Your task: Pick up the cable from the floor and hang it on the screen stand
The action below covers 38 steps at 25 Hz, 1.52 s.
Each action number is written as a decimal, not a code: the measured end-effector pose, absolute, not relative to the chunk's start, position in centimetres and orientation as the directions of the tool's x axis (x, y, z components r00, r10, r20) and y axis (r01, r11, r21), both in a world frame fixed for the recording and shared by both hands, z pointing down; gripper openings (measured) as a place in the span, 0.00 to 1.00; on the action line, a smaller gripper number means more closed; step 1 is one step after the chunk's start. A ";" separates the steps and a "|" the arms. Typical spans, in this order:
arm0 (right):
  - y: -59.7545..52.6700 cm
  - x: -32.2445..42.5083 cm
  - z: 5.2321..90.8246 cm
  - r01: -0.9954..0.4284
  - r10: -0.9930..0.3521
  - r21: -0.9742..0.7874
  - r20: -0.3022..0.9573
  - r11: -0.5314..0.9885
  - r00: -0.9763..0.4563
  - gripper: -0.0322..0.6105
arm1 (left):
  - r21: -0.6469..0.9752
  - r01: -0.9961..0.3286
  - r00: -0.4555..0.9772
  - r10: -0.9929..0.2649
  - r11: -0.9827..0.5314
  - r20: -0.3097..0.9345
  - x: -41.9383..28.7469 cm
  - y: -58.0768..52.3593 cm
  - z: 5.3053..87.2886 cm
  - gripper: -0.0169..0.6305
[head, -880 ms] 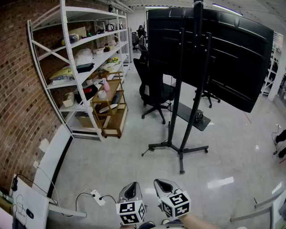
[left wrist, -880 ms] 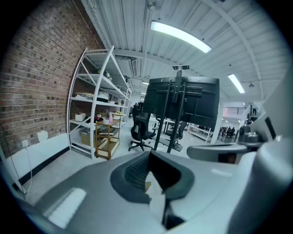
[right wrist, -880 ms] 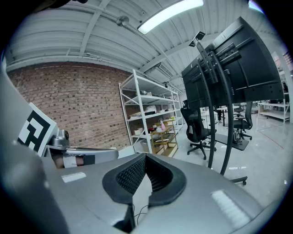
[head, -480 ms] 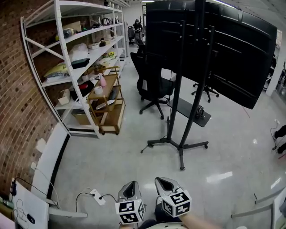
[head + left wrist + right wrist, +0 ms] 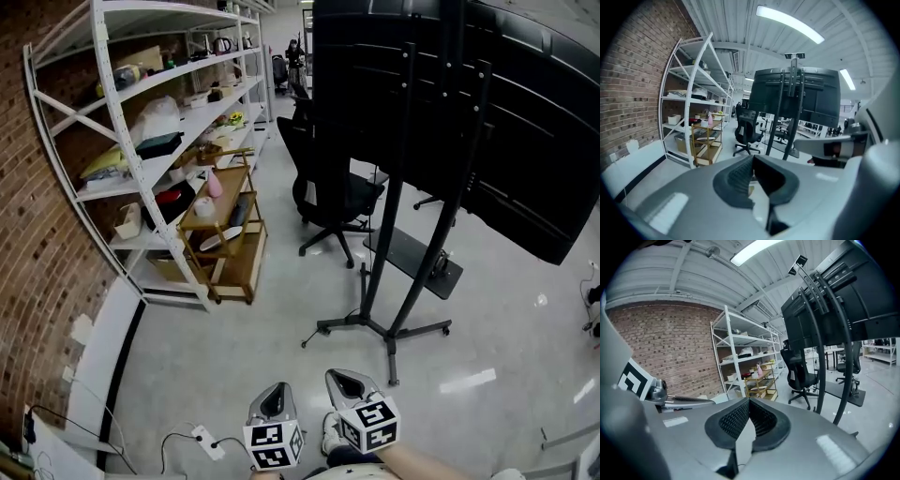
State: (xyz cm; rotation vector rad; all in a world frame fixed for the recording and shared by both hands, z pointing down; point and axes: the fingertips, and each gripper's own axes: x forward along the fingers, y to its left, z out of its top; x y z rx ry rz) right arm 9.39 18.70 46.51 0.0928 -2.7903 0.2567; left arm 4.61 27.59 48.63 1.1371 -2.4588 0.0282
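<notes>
While both hang low before the person, the left gripper point(image 5: 273, 397) and right gripper point(image 5: 349, 382) each keep their 2 jaws pressed together on nothing. The cable point(image 5: 169, 438), thin and looped, runs to a white plug block point(image 5: 203, 439) on the grey floor point(image 5: 281, 319), left of the grippers and well apart from the black screen stand point(image 5: 403, 244).

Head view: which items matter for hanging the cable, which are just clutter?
Job: power-strip cable on floor, screen stand, left gripper, right gripper (both shut, empty).
Clutter: office chair, wooden cart, white shelving rack.
</notes>
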 end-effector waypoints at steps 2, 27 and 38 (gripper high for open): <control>15.9 6.3 46.1 -0.089 -0.034 -0.151 0.334 0.985 -0.942 0.05 | 0.160 -0.733 -0.574 -0.727 0.662 0.377 1.4 24.7 48.1 0.04; -14.9 -16.2 56.7 -0.483 -0.318 -0.238 0.503 0.843 -0.804 0.05 | 0.205 -0.964 -0.043 -0.862 0.168 0.504 -22.8 -11.8 62.8 0.04; -24.5 -22.9 71.4 -0.603 -0.402 -0.201 0.580 0.772 -0.708 0.05 | 0.211 -0.900 0.435 -0.745 -0.383 0.505 -25.9 -29.9 83.4 0.04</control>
